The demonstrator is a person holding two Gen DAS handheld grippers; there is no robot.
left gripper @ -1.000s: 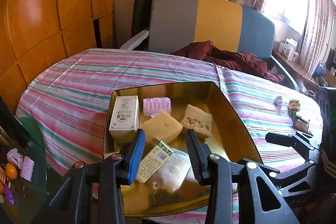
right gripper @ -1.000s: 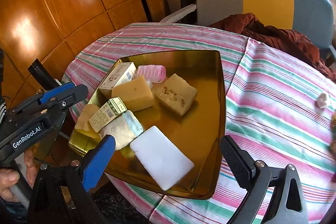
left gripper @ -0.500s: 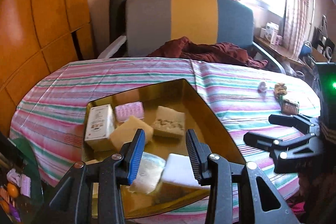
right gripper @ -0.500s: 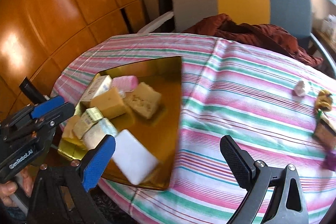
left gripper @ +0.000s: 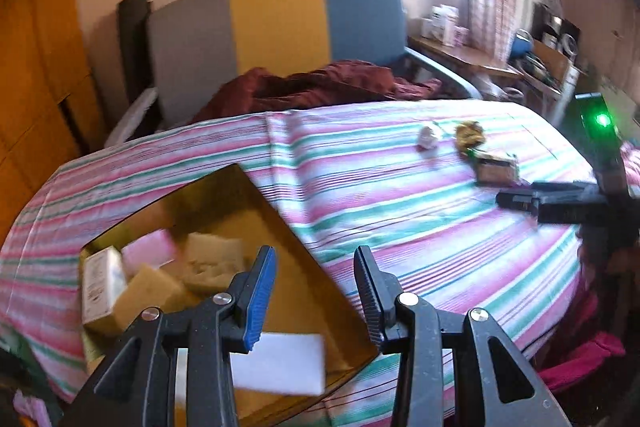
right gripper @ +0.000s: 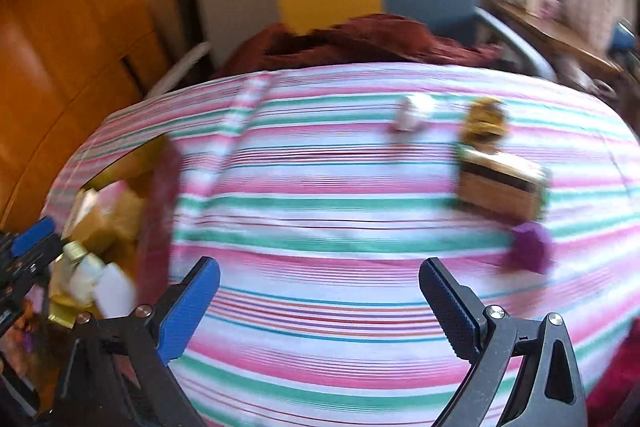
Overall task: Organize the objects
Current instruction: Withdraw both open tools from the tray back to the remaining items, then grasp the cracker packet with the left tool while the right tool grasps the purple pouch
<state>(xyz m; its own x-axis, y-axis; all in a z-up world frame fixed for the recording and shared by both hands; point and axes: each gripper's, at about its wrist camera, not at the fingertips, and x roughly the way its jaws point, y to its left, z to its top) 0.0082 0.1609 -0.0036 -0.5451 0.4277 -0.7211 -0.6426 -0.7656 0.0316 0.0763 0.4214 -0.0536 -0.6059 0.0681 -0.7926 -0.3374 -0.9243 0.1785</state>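
A gold tray [left gripper: 304, 259] on the striped tablecloth holds several soap-like blocks: a white boxed one [left gripper: 100, 283], a pink one [left gripper: 148, 251], tan ones [left gripper: 212, 259] and a flat white bar [left gripper: 280, 363]. My left gripper [left gripper: 314, 291] is open and empty above the tray's right corner. My right gripper [right gripper: 320, 307] is wide open and empty above bare cloth. Ahead of it lie a brown box [right gripper: 500, 187], a purple object [right gripper: 528, 251], a yellow-brown wrapper [right gripper: 484, 123] and a small white piece [right gripper: 412, 115]. The right wrist view is blurred.
A grey, yellow and blue chair [left gripper: 276, 23] with dark red cloth [left gripper: 320, 87] stands behind the table. Wooden wall panels [right gripper: 68, 39] are on the left. A cluttered shelf [left gripper: 500, 55] sits by the window on the right.
Both views have swung right, away from the tray and toward the small objects on the cloth. The tray now sits at the left of both views. Both grippers stay open.
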